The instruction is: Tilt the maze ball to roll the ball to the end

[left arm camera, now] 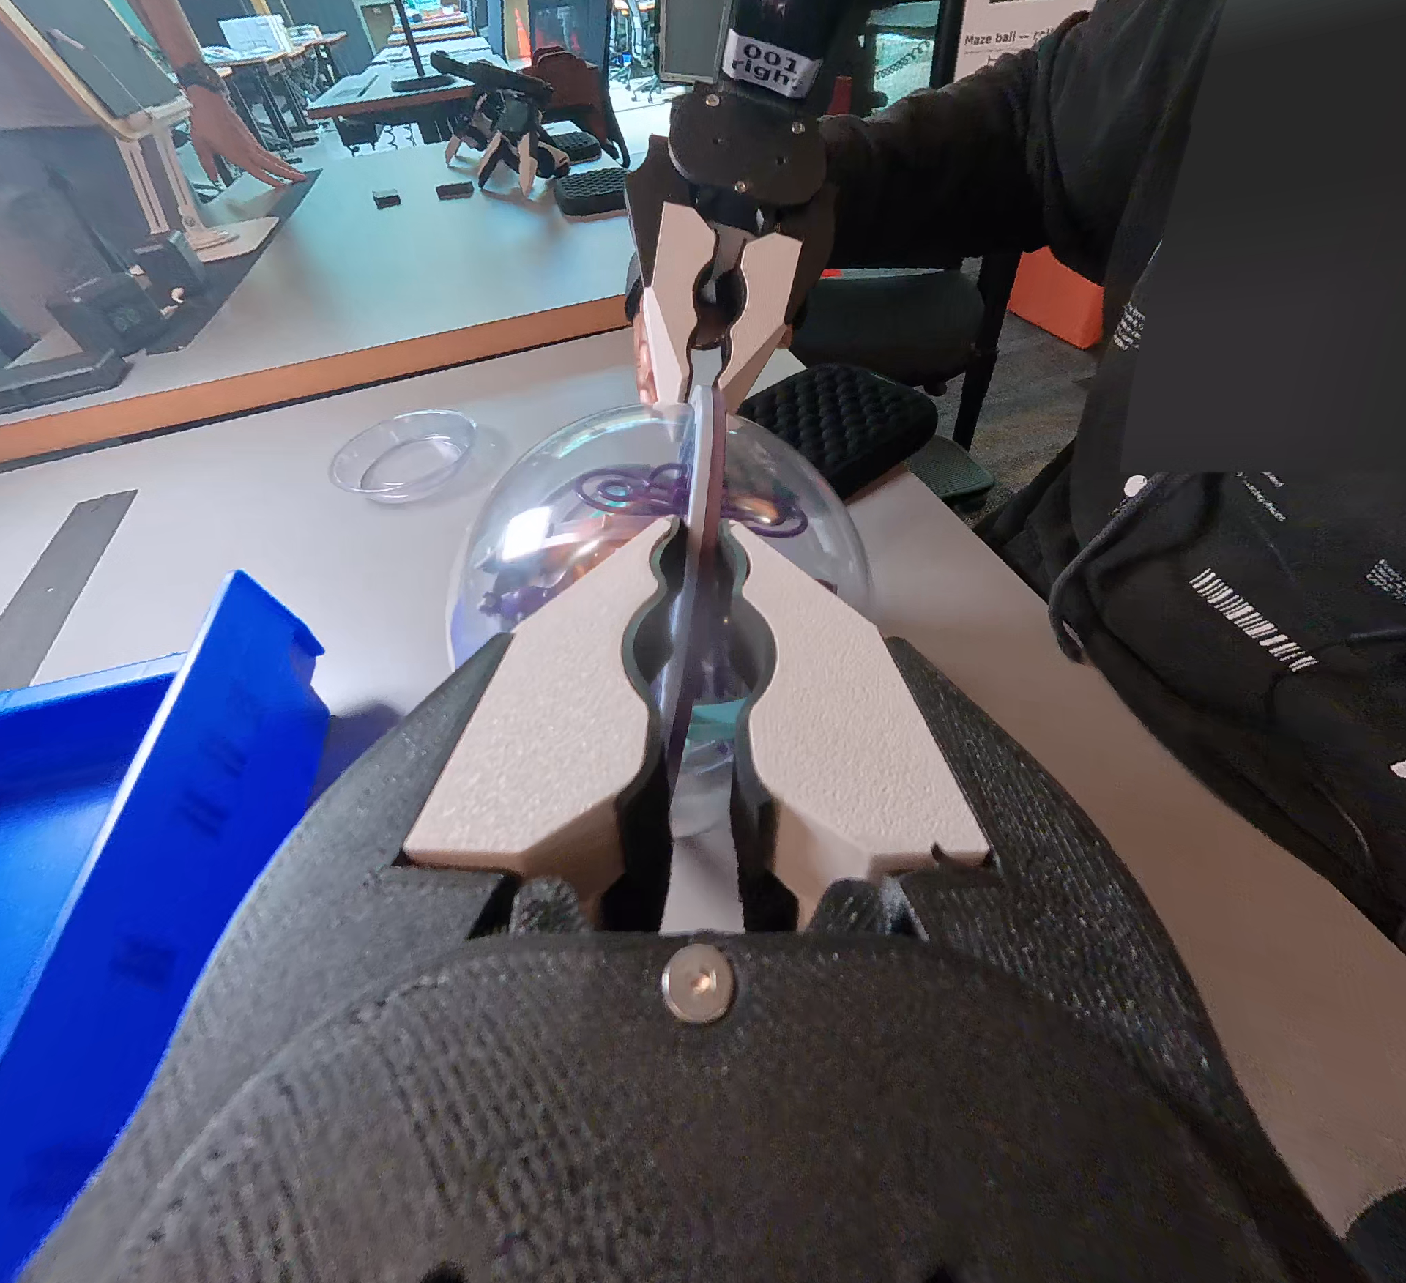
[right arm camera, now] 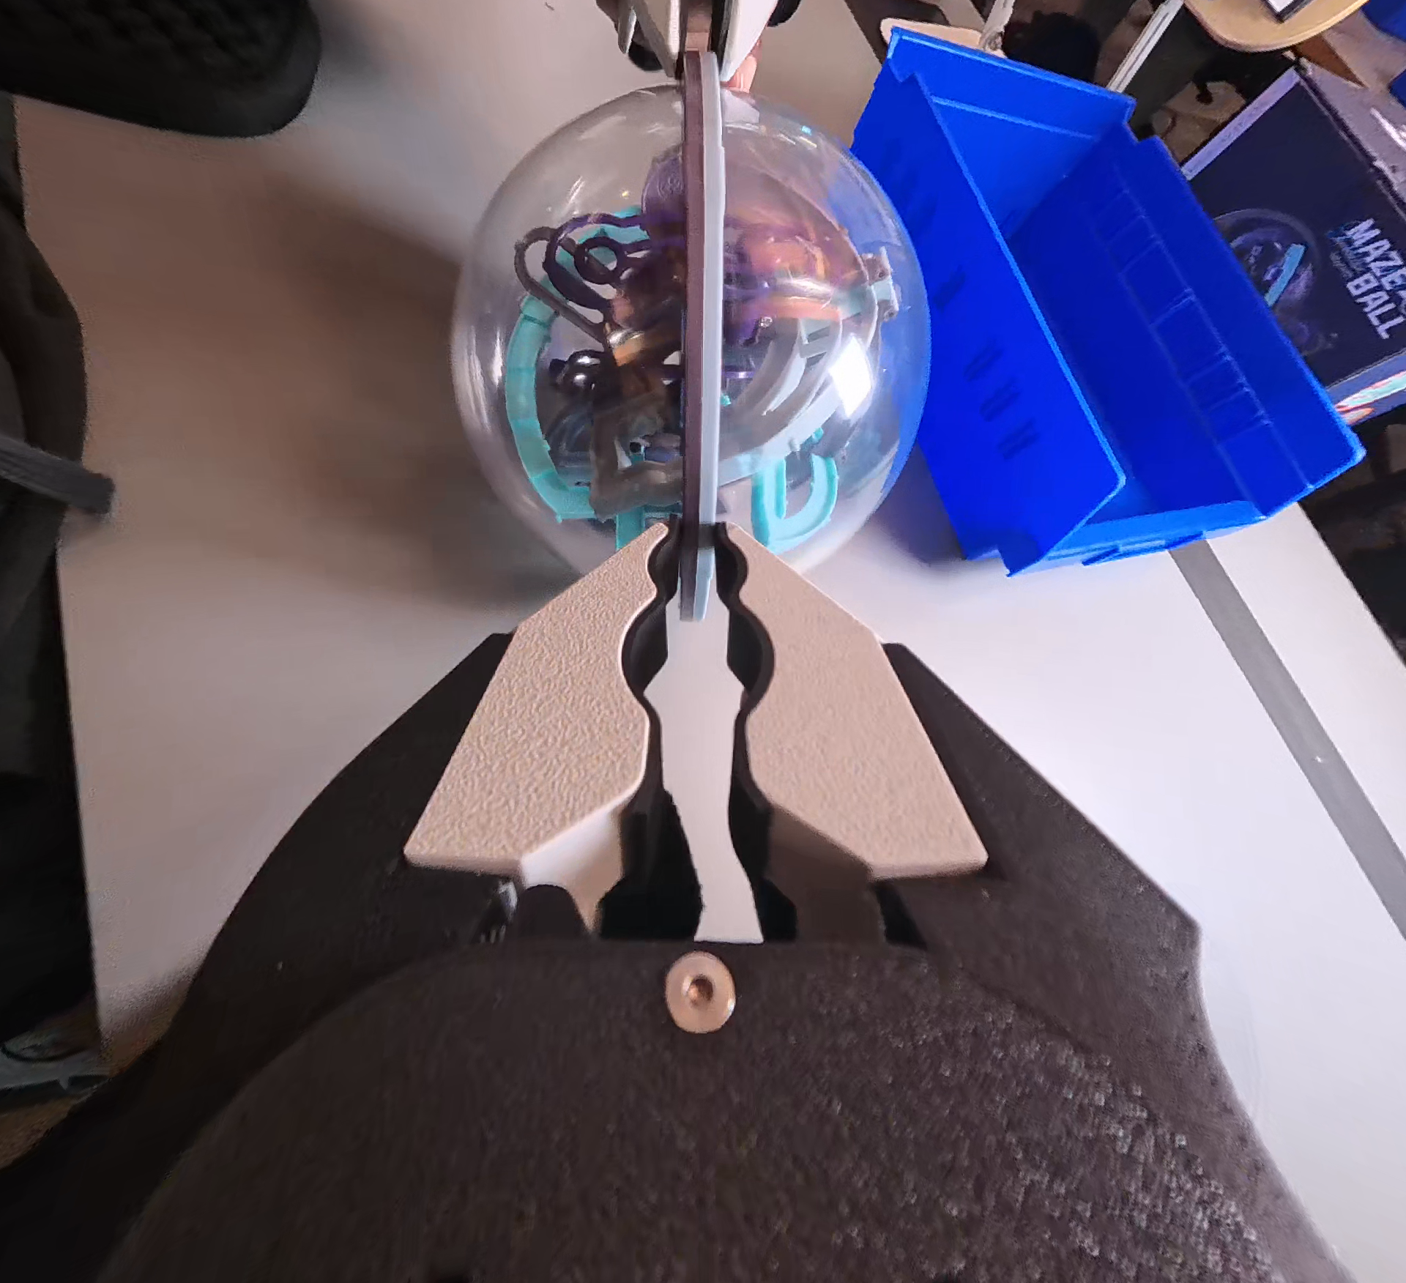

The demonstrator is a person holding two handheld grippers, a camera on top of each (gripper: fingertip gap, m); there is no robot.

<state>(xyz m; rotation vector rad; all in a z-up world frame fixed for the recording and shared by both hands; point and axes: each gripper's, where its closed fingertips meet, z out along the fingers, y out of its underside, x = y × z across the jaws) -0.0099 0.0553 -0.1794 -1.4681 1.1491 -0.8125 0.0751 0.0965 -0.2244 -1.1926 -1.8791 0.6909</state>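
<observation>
Bin [right arm camera: 1141, 333] (blue) just beside gripper-held maze ball [right arm camera: 609, 333].

White label on right tool [left arm camera: 704, 379]; printed box [right arm camera: 1324, 272], poster [left arm camera: 1012, 40].

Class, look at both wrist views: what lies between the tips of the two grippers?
The clear plastic maze ball, held by its flat rim ring between the left gripper and right gripper; both views show it.
</observation>
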